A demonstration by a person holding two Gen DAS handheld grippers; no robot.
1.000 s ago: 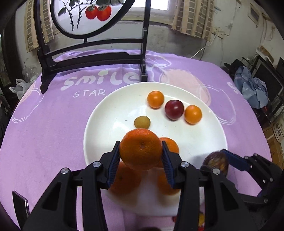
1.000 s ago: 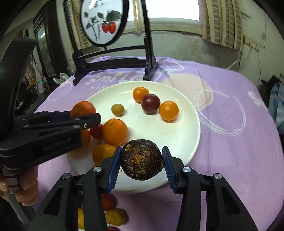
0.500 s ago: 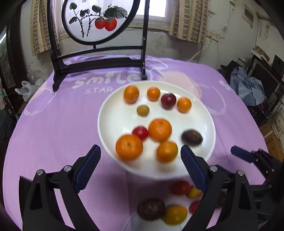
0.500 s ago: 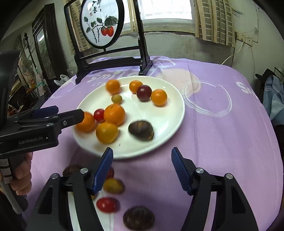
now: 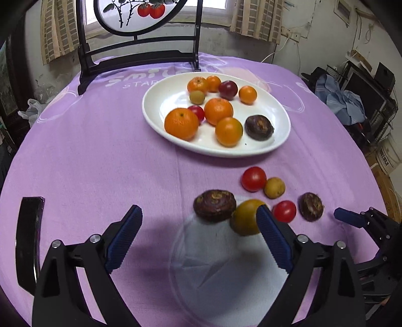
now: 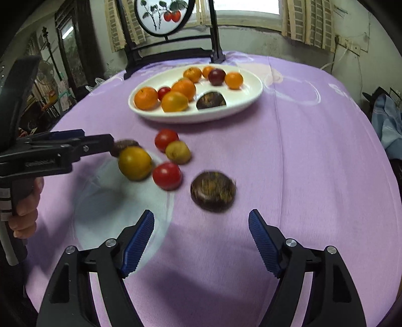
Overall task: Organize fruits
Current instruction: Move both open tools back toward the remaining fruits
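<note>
The loose fruit on the purple-clothed counter (image 5: pixel 88 156) looks light, round and prone to roll; the red tomatoes (image 6: pixel 166 175) are likely soft-skinned and want a gentle hold across the widest part, the dark brown fruit (image 6: pixel 213 190) probably firmer. The right gripper (image 6: pixel 201 232) is opening with nothing between its fingers, that brown fruit just ahead of them. The left gripper (image 5: pixel 198 237) stands wide and empty; the yellow-orange fruit (image 5: pixel 247 216) appears just beyond its right finger, contact unclear, and the white plate (image 5: pixel 155 105) lies well beyond.

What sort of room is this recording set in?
Probably a lived-in home room: a table under a purple cloth, a white plate of fruit, a curtained window and a decorative round screen.
</note>
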